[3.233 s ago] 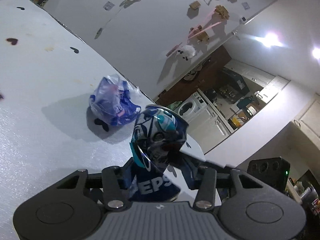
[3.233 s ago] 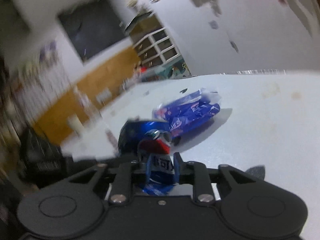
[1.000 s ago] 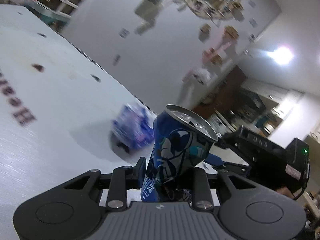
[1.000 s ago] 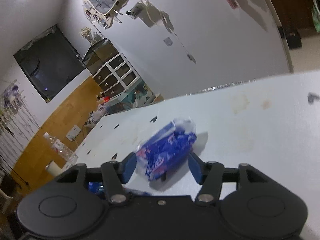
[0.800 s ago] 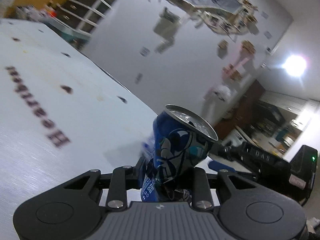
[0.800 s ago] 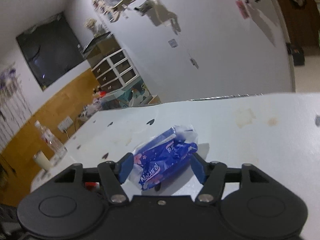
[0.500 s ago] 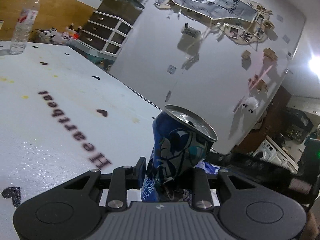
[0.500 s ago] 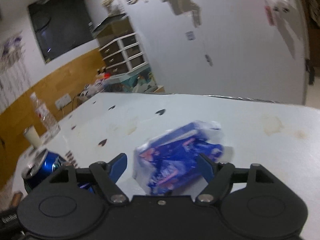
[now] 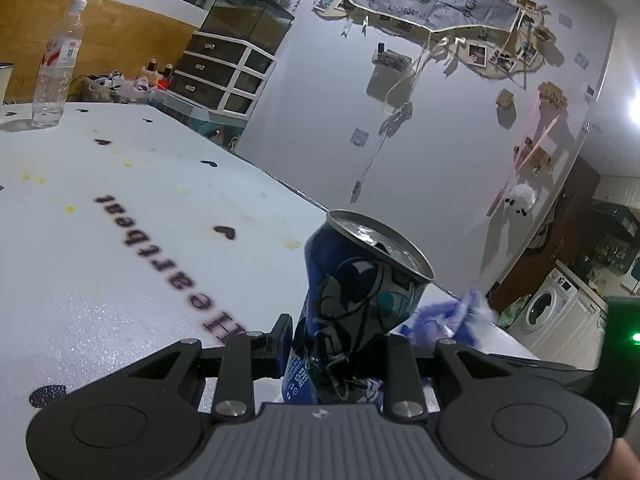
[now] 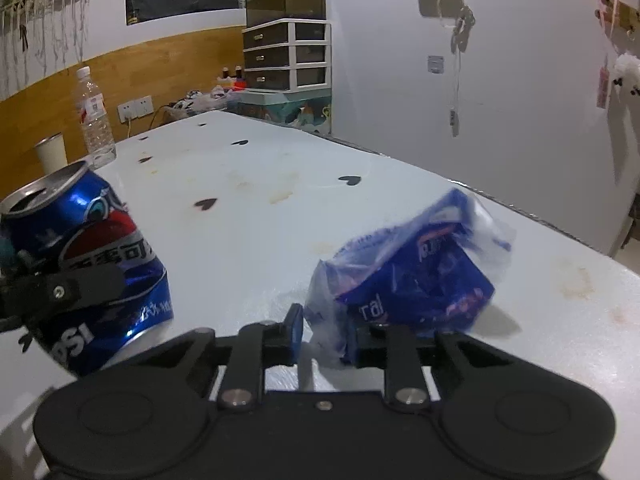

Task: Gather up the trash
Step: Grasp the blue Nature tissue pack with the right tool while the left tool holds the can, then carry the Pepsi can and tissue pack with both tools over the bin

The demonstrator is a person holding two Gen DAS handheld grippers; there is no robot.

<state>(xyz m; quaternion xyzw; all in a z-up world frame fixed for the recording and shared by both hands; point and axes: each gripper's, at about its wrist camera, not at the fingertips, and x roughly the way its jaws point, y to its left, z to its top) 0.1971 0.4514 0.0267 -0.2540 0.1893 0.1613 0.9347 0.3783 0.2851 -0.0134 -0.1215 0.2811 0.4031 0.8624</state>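
My left gripper [image 9: 334, 346] is shut on a dented blue Pepsi can [image 9: 356, 304] and holds it tilted above the white table [image 9: 120, 248]. The same can shows at the left of the right wrist view [image 10: 92, 268], clamped by the left gripper's finger. A crumpled blue plastic wrapper [image 10: 408, 276] lies on the table just ahead of my right gripper [image 10: 324, 332]. The right jaws stand close around the wrapper's near left edge, with a narrow gap between them. The wrapper also shows behind the can in the left wrist view [image 9: 448, 316].
A clear water bottle [image 10: 94, 116] and a white cup [image 10: 51, 152] stand at the table's far left end. The table has black heart marks, stains and the printed word "Heartbeat". A drawer unit [image 10: 286, 56] stands against the wall behind. The table's right edge runs close behind the wrapper.
The right gripper has closed in on the wrapper's near edge, its jaws narrowed from wide open. The left gripper has swung left with the can still in it.
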